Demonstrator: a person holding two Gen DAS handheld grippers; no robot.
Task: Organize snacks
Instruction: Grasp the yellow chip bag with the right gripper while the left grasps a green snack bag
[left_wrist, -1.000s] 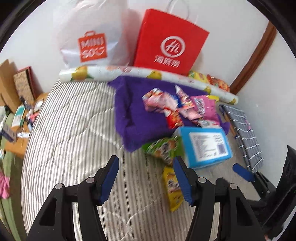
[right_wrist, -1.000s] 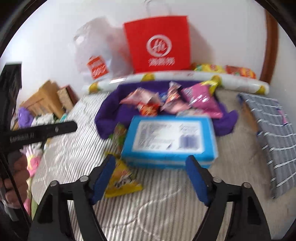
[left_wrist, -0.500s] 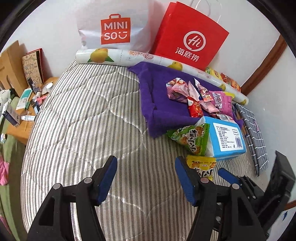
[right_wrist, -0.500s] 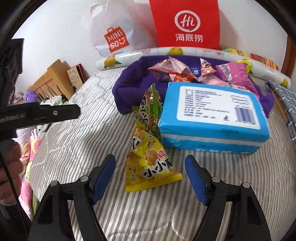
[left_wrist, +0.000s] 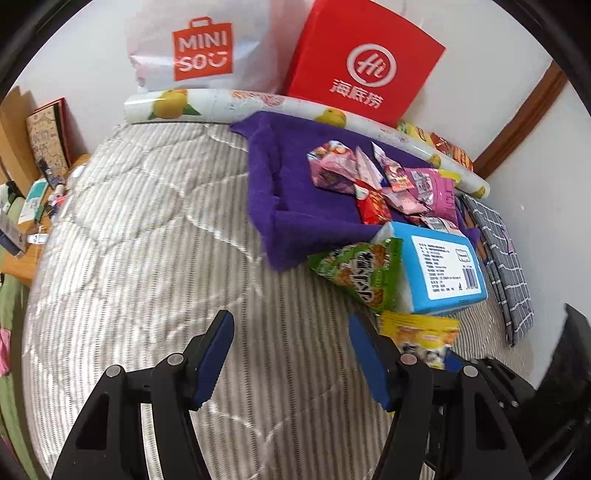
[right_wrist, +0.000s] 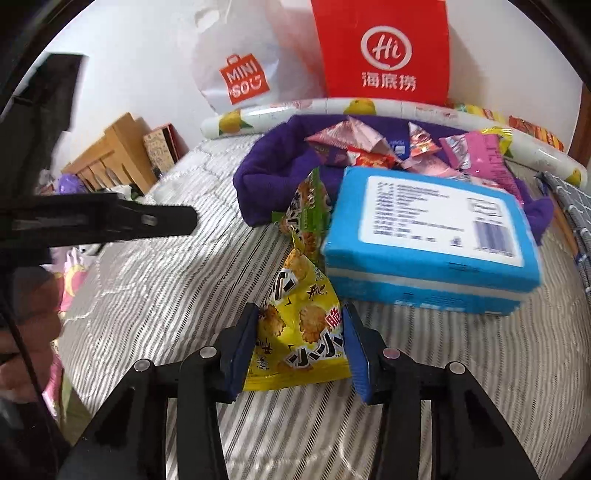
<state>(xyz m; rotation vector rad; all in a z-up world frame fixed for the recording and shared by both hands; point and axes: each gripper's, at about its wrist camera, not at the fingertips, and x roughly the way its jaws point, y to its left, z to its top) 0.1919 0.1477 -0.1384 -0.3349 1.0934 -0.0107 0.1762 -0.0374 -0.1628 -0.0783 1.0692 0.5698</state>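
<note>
A yellow snack bag (right_wrist: 299, 328) lies on the striped mattress, and my right gripper (right_wrist: 299, 332) has its jaws around it, both blue pads touching its sides. The bag also shows in the left wrist view (left_wrist: 421, 332). A green snack bag (right_wrist: 306, 210) leans against a blue box (right_wrist: 432, 240); both show in the left wrist view, bag (left_wrist: 362, 273) and box (left_wrist: 443, 273). Several pink and red snack packs (left_wrist: 384, 181) lie on a purple towel (left_wrist: 295, 195). My left gripper (left_wrist: 291, 350) is open and empty over bare mattress, left of the bags.
A red paper bag (left_wrist: 365, 66) and a white Miniso bag (left_wrist: 199, 48) stand against the wall behind a fruit-printed roll (left_wrist: 295, 110). A grey checked cloth (left_wrist: 506, 266) lies at the right. A wooden side table with clutter (left_wrist: 33, 206) stands left of the bed.
My right gripper has moved forward and narrowed its jaws around the yellow snack bag. My left gripper has shifted slightly closer to the snacks and stays open.
</note>
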